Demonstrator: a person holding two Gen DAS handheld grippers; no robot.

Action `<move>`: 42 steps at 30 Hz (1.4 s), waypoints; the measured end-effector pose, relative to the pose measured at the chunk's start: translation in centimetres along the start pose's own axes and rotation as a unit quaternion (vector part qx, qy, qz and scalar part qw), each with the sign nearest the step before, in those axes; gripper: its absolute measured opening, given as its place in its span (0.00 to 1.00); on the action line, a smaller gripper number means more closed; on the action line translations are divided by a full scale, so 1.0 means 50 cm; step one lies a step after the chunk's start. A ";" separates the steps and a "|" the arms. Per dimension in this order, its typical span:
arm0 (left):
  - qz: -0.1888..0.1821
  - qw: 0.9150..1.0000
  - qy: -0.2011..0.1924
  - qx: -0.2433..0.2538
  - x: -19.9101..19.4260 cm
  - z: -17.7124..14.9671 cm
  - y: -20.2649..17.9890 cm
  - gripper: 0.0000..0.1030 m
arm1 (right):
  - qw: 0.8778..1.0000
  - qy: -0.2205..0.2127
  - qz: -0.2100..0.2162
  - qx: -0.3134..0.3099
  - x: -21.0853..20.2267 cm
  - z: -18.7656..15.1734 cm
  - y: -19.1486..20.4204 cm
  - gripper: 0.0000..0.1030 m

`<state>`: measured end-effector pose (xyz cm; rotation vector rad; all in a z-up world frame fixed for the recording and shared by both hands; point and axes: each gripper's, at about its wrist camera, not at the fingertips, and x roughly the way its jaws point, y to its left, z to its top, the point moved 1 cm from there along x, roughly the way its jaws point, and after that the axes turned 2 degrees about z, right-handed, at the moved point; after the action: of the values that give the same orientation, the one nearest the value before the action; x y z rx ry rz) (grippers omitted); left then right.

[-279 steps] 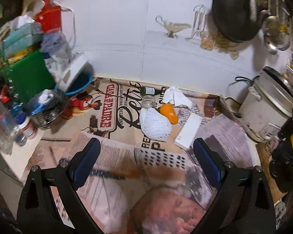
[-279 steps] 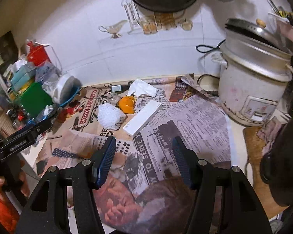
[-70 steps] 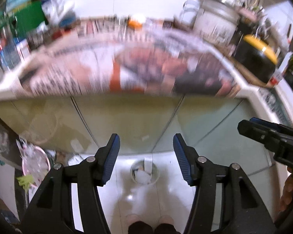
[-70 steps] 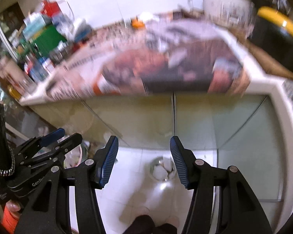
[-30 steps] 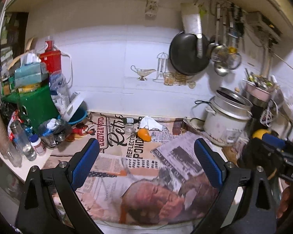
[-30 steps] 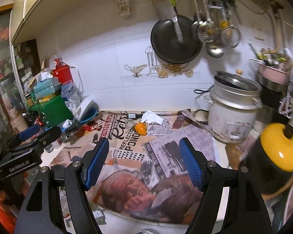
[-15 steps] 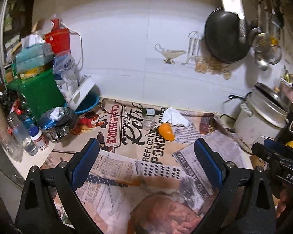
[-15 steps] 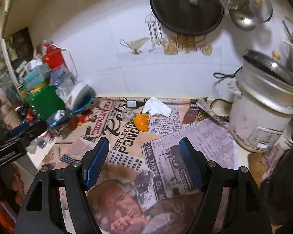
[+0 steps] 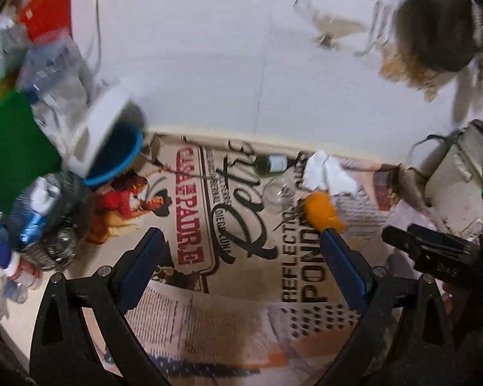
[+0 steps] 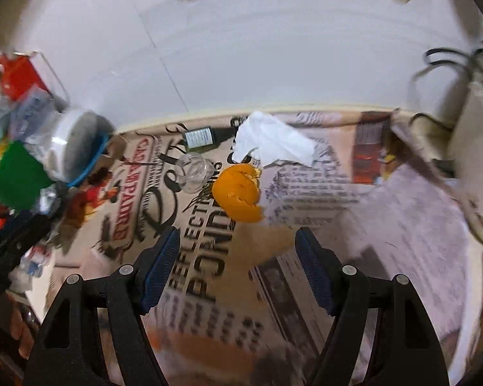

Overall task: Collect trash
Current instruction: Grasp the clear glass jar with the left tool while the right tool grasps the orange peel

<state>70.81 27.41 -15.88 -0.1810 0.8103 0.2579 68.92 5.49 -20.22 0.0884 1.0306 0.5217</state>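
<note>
Trash left: orange peel (image 10: 238,193), crumpled white tissue (image 10: 270,143), small green bottle (image 10: 203,138) and clear glass jar (image 10: 194,173), clustered on the newspaper-covered counter (image 10: 386,225) near the back wall.
What changed: the white netted lump and the flat white box that lay beside the peel some seconds back are gone, and a floor bin was under both grippers a couple of seconds ago, so that load looks binned (my reading).
Since a second ago: both views have closed in on the cluster and tipped down, which suggests a second pickup is starting.
Left gripper (image 9: 241,251): jaws wide apart, nothing between them; the peel (image 9: 322,212) sits at about 1 o'clock, just past the right fingertip.
Right gripper (image 10: 238,254): jaws apart and empty; the peel lies at 12 o'clock, just beyond the tips, not touching.
Bottle axis: lying on its side, long axis roughly parallel to the wall, 9 to 3 o'clock in the right view, neck towards the tissue at 3.
Jar: lying tipped at 10 o'clock from the peel; which way its mouth faces is too blurred to say.
Tissue: at 1 o'clock from the peel, touching the bottle neck.
Peel: no clear long axis.
Task progress: partly done; four pieces remain.
</note>
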 end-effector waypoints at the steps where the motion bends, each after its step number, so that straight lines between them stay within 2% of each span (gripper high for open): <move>1: -0.005 1.000 0.011 -0.001 0.024 0.000 0.008 0.95 | 1.000 0.007 -0.002 0.002 0.028 0.006 0.003 0.68; 5: -0.020 0.999 0.042 -0.004 0.105 0.000 0.031 0.95 | 0.999 0.034 -0.012 -0.003 0.130 0.029 0.011 0.56; 9: -0.031 0.998 0.059 0.006 0.160 0.006 0.034 0.95 | 0.998 0.057 -0.024 -0.010 0.205 0.040 0.014 0.53; 11: -0.038 0.997 0.065 0.011 0.184 0.012 0.031 0.95 | 0.998 0.064 -0.027 -0.012 0.228 0.041 0.011 0.42; 12: -0.043 0.997 0.066 0.013 0.195 0.015 0.028 0.95 | 0.998 0.065 -0.019 -0.011 0.233 0.043 0.009 0.40; 16: -0.064 0.995 0.071 0.019 0.243 0.032 0.008 0.93 | 0.998 0.057 0.020 0.006 0.228 0.042 -0.002 0.14; 20: -0.088 0.992 0.085 0.027 0.296 0.048 -0.031 0.86 | 0.999 0.045 0.011 0.006 0.207 0.035 -0.010 0.10; 23: -0.098 0.990 0.090 0.037 0.329 0.055 -0.064 0.85 | 0.999 0.036 0.004 0.015 0.177 0.028 -0.024 0.09; 25: -0.097 0.990 0.090 0.047 0.349 0.057 -0.084 0.84 | 0.999 0.029 0.004 0.026 0.159 0.024 -0.035 0.08; 31: -0.079 0.989 0.097 0.072 0.409 0.052 -0.126 0.69 | 0.999 0.008 -0.007 0.046 0.104 0.013 -0.065 0.08; 33: -0.078 0.990 0.094 0.073 0.418 0.049 -0.131 0.60 | 0.999 0.004 -0.010 0.048 0.094 0.012 -0.067 0.08; 34: -0.078 0.990 0.095 0.074 0.422 0.047 -0.133 0.52 | 0.999 0.002 -0.012 0.048 0.089 0.011 -0.069 0.08; 37: -0.071 0.991 0.083 0.078 0.416 0.044 -0.137 0.52 | 0.999 -0.005 -0.014 0.053 0.079 0.010 -0.072 0.08; 42: -0.077 0.992 0.065 0.078 0.362 0.045 -0.141 0.52 | 0.998 -0.019 -0.012 0.055 0.045 0.004 -0.074 0.08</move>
<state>86.41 24.13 -27.22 -0.1131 0.9368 0.0363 71.39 3.30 -23.03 0.1825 1.0215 0.4402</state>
